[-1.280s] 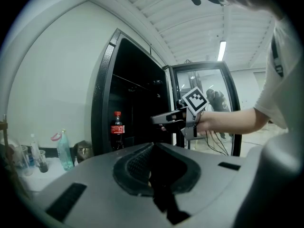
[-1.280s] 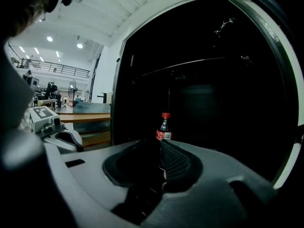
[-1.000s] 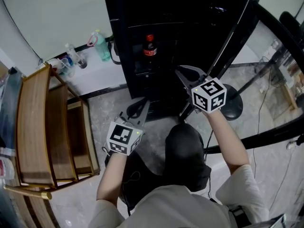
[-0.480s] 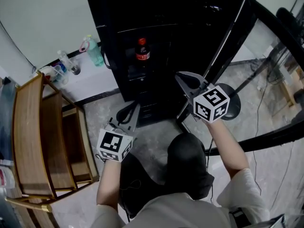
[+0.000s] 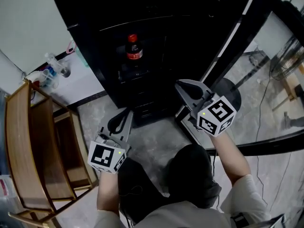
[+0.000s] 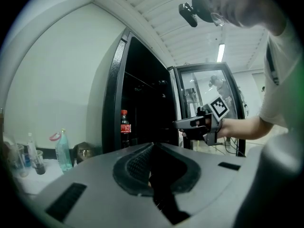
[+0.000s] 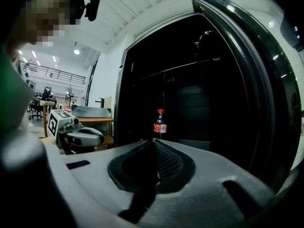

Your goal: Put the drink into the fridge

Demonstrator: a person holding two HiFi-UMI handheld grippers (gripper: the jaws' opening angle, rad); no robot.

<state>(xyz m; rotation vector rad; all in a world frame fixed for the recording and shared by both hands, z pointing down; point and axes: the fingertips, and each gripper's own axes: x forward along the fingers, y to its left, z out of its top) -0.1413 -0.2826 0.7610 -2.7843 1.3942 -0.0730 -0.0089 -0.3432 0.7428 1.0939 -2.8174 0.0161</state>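
Observation:
A cola bottle [image 5: 134,48] with a red cap and label stands upright on a shelf inside the open black fridge [image 5: 156,13]. It also shows in the left gripper view [image 6: 125,128] and the right gripper view [image 7: 160,123], well beyond both grippers. My left gripper [image 5: 126,113] is held in front of the fridge's lower left, shut and empty [image 6: 152,145]. My right gripper [image 5: 179,84] is at the fridge's lower right near the open door [image 5: 228,42], shut with nothing in it [image 7: 153,141]. Neither gripper touches the bottle.
A wooden rack [image 5: 33,141] stands at the left. Plastic bottles and cups [image 5: 50,70] sit on a white ledge beside the fridge. A black stool [image 5: 230,96] and cables lie on the marble floor at the right, behind the door.
The head view has shifted, so the fridge and bottle sit further left. My left gripper has drifted down and left in the view, away from the fridge. The right gripper has hardly moved.

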